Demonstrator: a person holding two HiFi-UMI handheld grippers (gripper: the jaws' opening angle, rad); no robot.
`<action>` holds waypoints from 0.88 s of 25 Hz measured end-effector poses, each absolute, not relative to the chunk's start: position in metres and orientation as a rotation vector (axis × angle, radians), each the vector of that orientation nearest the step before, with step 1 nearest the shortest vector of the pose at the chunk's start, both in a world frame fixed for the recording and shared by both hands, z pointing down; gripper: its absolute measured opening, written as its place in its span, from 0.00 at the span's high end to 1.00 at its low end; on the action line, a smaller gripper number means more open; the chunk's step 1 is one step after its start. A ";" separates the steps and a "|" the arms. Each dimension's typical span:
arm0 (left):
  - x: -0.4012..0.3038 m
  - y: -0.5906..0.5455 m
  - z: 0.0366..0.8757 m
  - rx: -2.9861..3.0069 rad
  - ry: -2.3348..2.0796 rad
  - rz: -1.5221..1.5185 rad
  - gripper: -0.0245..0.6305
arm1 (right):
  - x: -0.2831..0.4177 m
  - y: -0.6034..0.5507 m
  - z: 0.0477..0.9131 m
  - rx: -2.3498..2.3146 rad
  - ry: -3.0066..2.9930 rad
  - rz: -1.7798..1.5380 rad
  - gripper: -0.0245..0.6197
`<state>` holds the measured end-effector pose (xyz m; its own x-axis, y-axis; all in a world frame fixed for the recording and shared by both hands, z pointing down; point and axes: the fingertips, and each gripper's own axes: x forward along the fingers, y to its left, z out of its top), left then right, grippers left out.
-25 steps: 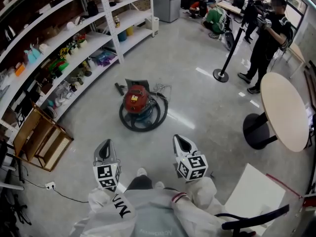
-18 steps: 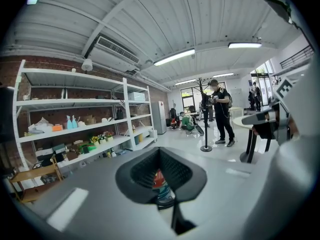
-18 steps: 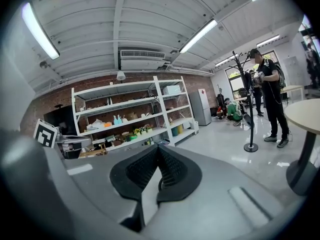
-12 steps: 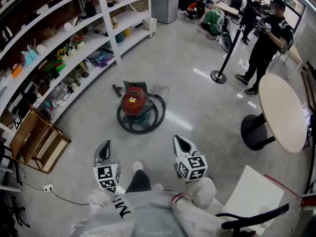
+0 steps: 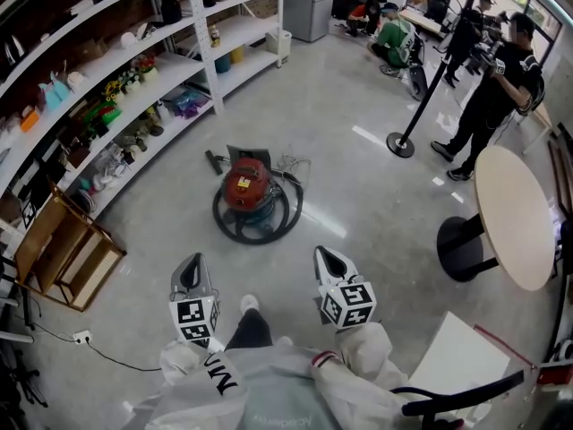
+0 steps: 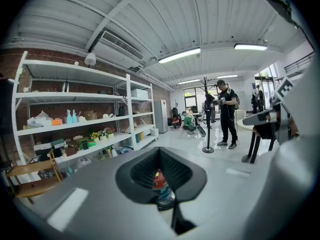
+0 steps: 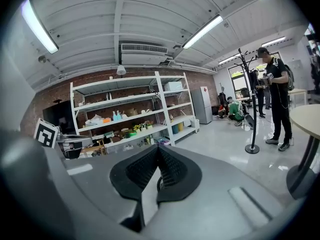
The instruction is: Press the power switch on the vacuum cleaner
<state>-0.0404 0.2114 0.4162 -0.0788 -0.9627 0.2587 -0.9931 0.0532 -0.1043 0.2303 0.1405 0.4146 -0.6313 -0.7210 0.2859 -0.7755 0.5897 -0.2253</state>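
The red vacuum cleaner point(image 5: 246, 185) stands on the concrete floor ahead of me, ringed by its coiled black hose point(image 5: 261, 226). Both grippers are held low in front of my body, well short of it and touching nothing. My left gripper point(image 5: 192, 262) is shut with nothing in it, as is my right gripper point(image 5: 324, 254). In the left gripper view the vacuum cleaner point(image 6: 160, 182) shows through the hollow below the closed tips of the left gripper point(image 6: 160, 150). The right gripper point(image 7: 159, 147) points toward the shelves with its tips together. The power switch is too small to make out.
White shelving point(image 5: 134, 88) full of small items lines the left side. A wooden frame point(image 5: 67, 253) leans at its near end. A round table point(image 5: 512, 213) stands to the right, a pole stand point(image 5: 400, 141) and a person point(image 5: 494, 97) beyond. A cable point(image 5: 107, 352) lies near left.
My foot has stepped forward and the view has shifted slightly. The person by the pole stand has moved. Both grippers stay shut in the same place.
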 end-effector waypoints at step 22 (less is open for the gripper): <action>-0.115 0.139 0.419 2.021 -2.195 0.359 0.96 | 0.145 0.063 0.412 1.206 -2.648 0.474 0.96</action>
<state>-0.1152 0.1390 0.4192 -0.0904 -0.9616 0.2593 -0.9941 0.0713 -0.0821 0.1449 0.0626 0.4124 -0.6495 -0.6973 0.3031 -0.7591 0.6170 -0.2074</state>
